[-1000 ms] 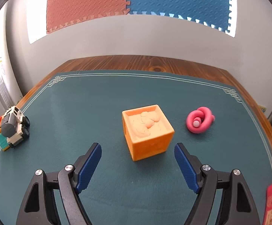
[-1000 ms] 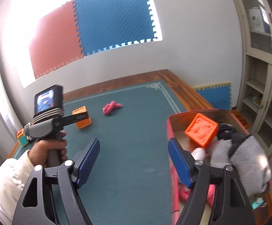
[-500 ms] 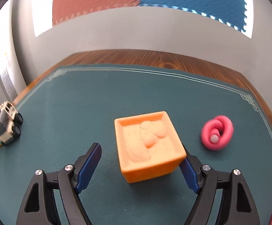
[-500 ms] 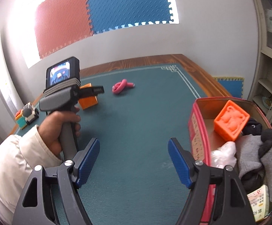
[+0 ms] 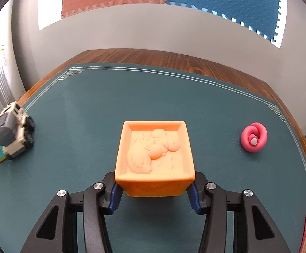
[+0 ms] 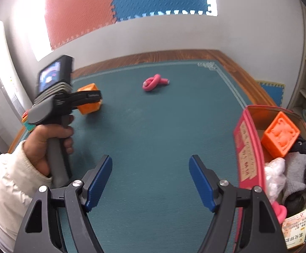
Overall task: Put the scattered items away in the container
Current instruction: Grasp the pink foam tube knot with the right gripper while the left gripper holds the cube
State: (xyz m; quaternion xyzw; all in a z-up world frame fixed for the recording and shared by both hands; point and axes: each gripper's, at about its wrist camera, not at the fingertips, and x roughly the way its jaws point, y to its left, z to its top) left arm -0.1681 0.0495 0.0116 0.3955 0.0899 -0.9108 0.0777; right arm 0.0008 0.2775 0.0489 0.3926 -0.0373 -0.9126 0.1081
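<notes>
The orange soft-plastic embossed cube (image 5: 155, 158), on the green-matted table (image 5: 89, 109), has just been clenched low by the closing left gripper (image 5: 154, 196), so tipping out is risked; the right gripper (image 6: 150, 181) is released.

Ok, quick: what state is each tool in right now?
Left tool: just closed onto the orange embossed soft cube, pads against its sides.
Right tool: open, empty.
</notes>
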